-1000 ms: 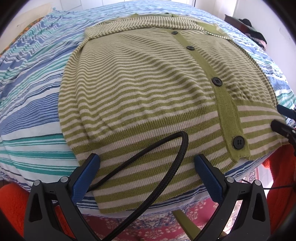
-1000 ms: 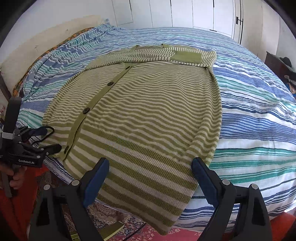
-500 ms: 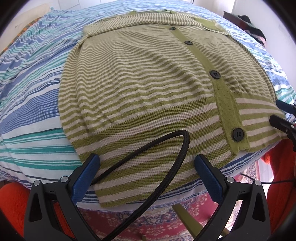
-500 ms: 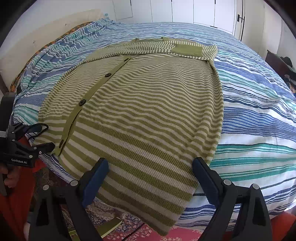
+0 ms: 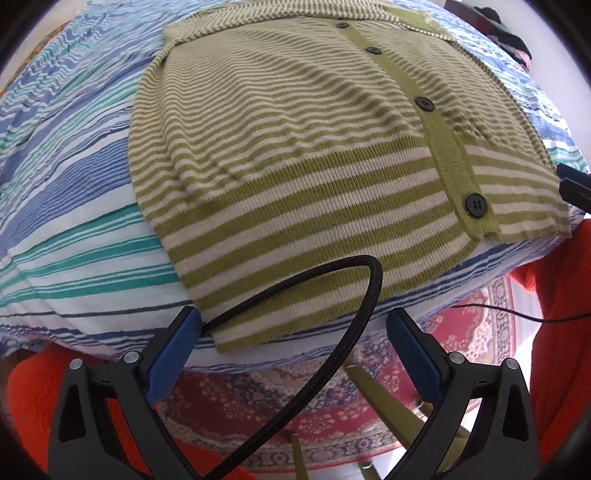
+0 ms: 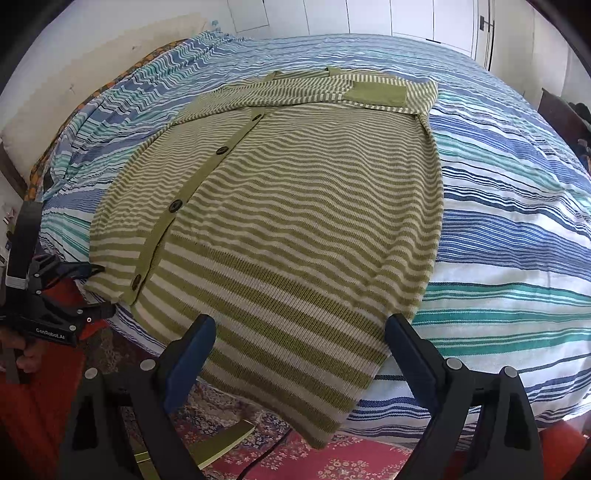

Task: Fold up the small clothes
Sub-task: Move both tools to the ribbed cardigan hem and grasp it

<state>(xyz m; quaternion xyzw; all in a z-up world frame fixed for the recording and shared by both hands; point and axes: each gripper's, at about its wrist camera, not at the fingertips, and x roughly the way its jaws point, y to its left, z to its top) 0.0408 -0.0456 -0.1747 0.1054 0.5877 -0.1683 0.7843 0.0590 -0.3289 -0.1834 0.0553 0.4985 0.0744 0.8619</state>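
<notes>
A green and cream striped cardigan (image 5: 314,155) lies flat and buttoned on the striped bed cover (image 5: 66,177), its sleeves folded across the top (image 6: 332,90). Its hem hangs at the bed's near edge. My left gripper (image 5: 293,325) is open and empty, just below the hem's left corner. My right gripper (image 6: 299,332) is open and empty, just in front of the hem's right part (image 6: 295,332). The left gripper also shows at the left of the right wrist view (image 6: 88,291), beside the hem's left corner.
A black braided cable (image 5: 354,317) loops between the left gripper's fingers over the hem. A red patterned rug (image 5: 280,402) lies below the bed edge. Orange clothing (image 5: 557,295) is at the right. White cupboards (image 6: 406,18) stand behind the bed.
Both grippers have drawn back and lower, toward the bed's near edge. The hem now sits higher in both views and more rug shows. Both stay open.
</notes>
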